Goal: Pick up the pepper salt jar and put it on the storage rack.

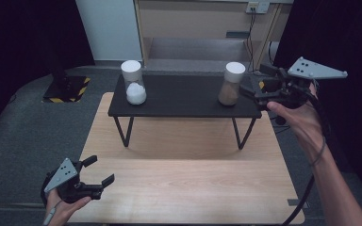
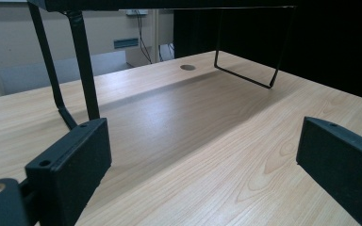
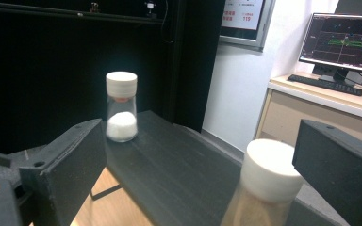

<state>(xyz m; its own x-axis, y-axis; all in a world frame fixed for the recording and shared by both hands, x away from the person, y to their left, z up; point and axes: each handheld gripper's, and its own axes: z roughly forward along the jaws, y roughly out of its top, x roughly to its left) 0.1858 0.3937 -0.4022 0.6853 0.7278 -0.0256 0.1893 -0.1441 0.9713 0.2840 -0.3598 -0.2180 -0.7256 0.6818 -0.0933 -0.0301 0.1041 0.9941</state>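
The brown-filled shaker point(image 1: 231, 84) stands upright at the right end of the black raised shelf point(image 1: 184, 96), just beside your right gripper point(image 1: 250, 92). In the right gripper view, that shaker point(image 3: 264, 188) lies between the two jaws, which stand wide apart and touch nothing; its white cap is blurred by nearness. Your right hand point(image 1: 298, 115) holds this gripper level with the shelf's right edge. Farther along the shelf, at its left end, stands the white-filled shaker point(image 1: 134, 83), upright and well apart from the first. Your left gripper point(image 1: 99, 170) rests low over the near left corner of the wooden table point(image 1: 188, 188), its jaws likewise apart and empty. In the left gripper view, the shelf's wire legs point(image 2: 82, 66) rise ahead of them.
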